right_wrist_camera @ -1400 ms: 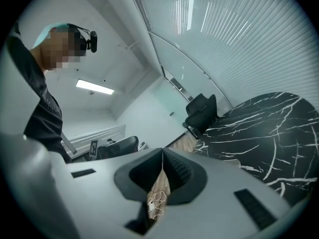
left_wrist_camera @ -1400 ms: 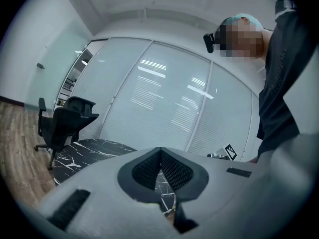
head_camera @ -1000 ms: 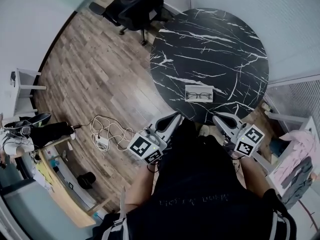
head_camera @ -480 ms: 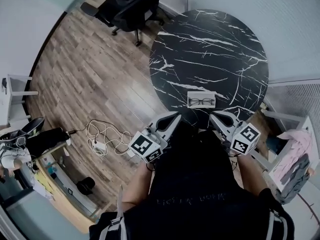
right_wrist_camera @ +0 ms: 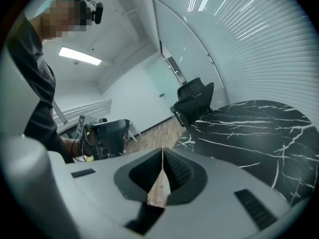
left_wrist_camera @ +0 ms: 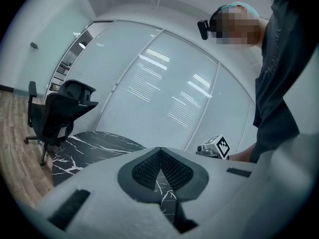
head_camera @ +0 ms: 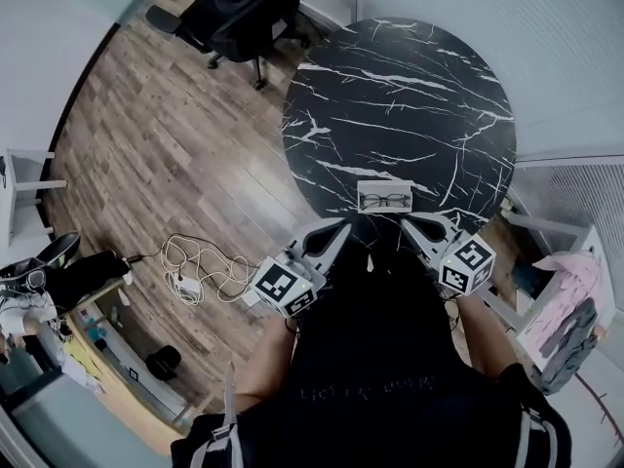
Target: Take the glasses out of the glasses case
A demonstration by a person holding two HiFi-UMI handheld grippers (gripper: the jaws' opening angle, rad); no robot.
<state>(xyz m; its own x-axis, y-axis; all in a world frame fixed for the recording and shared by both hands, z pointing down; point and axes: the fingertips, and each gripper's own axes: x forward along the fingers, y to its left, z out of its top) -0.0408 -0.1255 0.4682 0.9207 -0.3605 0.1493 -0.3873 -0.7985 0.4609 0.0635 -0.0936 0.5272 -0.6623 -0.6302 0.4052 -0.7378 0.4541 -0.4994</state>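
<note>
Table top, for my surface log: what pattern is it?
Black table top with white marble-like veins; clearest in the head view.

The pale case (head_camera: 384, 185) lies open and flat at the table's (head_camera: 409, 86) near edge. Dark-framed glasses (head_camera: 384, 201) lie inside it.

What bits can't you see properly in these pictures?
Glasses case: head view, too small to tell if it has a lid.
Glasses: head view, too small to show whether folded.
Gripper views: no case visible; left gripper and right gripper fill the lower picture.
Table near edge: head view, covered by the person.
</note>
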